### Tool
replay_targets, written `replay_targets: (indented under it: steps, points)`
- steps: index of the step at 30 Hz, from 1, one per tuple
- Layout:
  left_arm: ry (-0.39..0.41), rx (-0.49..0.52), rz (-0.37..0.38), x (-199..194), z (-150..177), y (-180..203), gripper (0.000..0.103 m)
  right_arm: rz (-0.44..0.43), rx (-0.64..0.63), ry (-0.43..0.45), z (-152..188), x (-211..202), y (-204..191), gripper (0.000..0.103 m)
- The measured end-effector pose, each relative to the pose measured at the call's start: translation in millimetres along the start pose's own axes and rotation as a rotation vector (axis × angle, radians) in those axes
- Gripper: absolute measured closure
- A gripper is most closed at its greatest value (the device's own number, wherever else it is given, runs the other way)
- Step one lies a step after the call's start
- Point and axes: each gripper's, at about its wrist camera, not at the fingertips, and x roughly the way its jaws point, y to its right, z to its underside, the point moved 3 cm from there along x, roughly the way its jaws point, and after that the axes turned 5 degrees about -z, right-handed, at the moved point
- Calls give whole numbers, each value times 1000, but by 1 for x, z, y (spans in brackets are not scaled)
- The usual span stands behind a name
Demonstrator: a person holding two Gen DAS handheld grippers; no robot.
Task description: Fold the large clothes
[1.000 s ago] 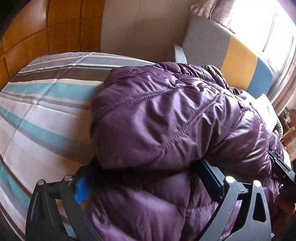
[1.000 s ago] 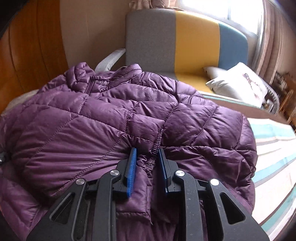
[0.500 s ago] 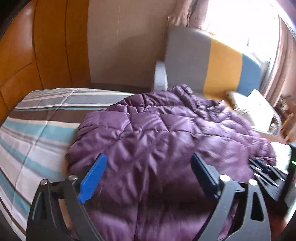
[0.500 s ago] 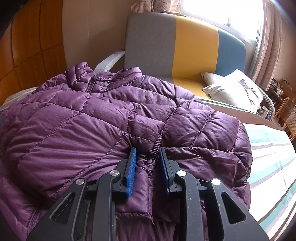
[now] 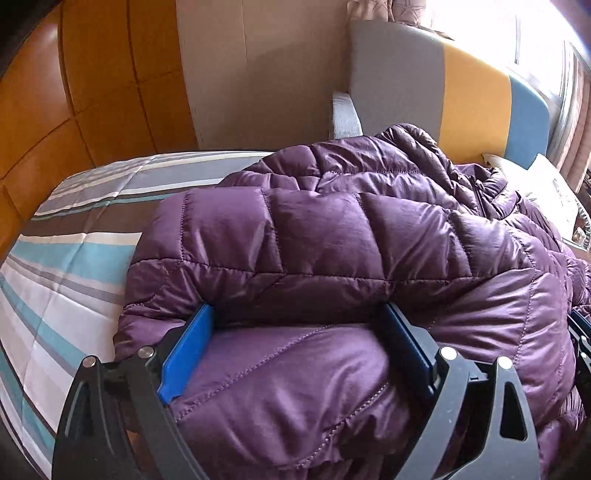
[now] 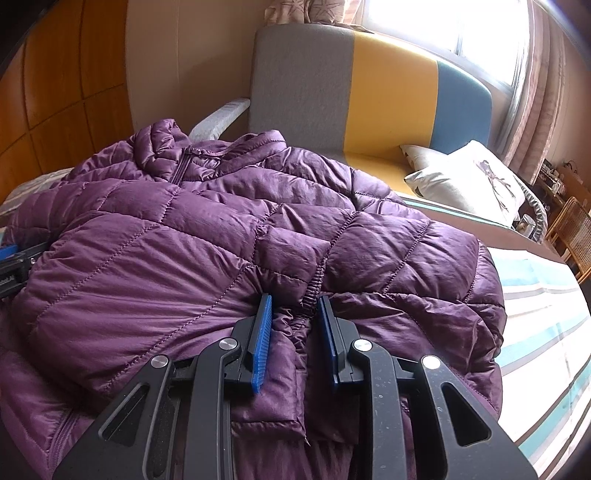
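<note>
The shiny purple quilted down jacket (image 6: 229, 236) is lying on the striped bed (image 5: 70, 258) mid-fold: the right claw (image 6: 295, 325) is clenching a cuff-like flap, the left claw (image 5: 299, 343), just opening wider, is straddling a puffy fold, needing closing next.

Bright daylight pours in from the window (image 6: 476, 26) at the top right, glaring white. Edges bend round and go dark.
</note>
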Motion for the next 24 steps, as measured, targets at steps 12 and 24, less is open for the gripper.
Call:
replay_targets:
  steps: [12,24]
  points:
    - [39,106,69,-73,46,-6,2,-53,109,-9,0,-25,23,49]
    - [3,70,107,-110,118,-37,2,-102,72,-33,49,-96,11,49]
